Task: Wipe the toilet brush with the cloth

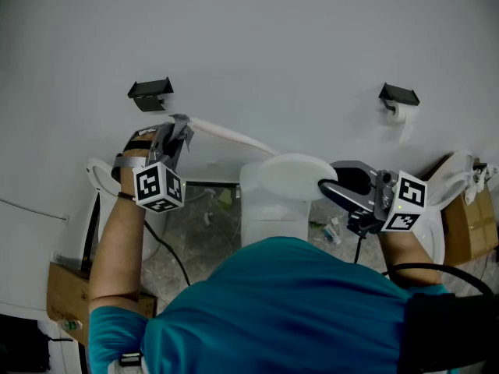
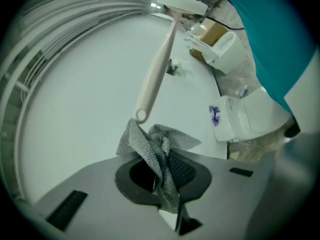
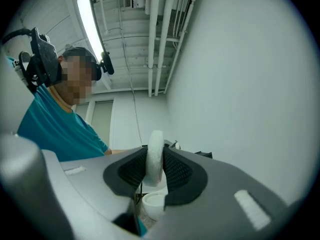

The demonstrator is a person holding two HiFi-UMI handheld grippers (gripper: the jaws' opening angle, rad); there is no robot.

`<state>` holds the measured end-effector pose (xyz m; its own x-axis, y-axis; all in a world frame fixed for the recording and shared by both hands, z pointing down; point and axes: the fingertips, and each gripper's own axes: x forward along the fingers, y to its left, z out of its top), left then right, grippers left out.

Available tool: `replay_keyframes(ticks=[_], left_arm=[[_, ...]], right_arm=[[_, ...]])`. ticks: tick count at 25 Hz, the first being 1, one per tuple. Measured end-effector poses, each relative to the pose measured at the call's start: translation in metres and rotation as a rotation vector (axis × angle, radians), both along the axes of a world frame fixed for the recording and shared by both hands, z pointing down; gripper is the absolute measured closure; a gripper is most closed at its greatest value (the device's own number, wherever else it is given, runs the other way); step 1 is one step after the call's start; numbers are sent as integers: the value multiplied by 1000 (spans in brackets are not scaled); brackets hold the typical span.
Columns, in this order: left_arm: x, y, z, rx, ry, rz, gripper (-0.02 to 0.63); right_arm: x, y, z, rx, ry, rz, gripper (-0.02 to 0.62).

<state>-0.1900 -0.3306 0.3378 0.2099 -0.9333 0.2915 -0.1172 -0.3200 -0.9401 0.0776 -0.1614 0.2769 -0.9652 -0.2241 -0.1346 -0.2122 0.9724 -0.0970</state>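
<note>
Holding the toilet brush roughly level in front of the body. The right claw is clamped narrow on its flat white head, edge-on btw the pads. From there the long handle runs up-left in the head view toward the left claw.

The left claw is pinched on a bunched grey cloth that sticks out fwd of the jaws.

Key relation: the handle's free end, w/ the hanging hole, sits right at the cloth's top corner, touching or nearly so, can't tell which. The rest of the handle stretches away from the left claw, so the wipe prob. runs along that axis toward the head, left hand doing the travel.

Left forearm raised, claw tipped slightly down. Right wrist near level, close by the chest.
</note>
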Motion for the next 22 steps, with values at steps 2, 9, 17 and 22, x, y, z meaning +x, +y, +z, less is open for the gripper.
replay_keyframes(ticks=[2, 9, 17, 22], left_arm=[[9, 6, 10, -72, 144, 19, 571], [124, 73, -3, -171, 552, 396, 571], [168, 96, -38, -38, 540, 506, 571], [163, 95, -44, -66, 619, 503, 571]], right_arm=[[6, -7, -5, -11, -38, 25, 508], [-16, -8, -17, -97, -194, -68, 508], [-20, -5, -22, -153, -251, -128, 508], [-21, -5, -22, -150, -233, -122, 508]])
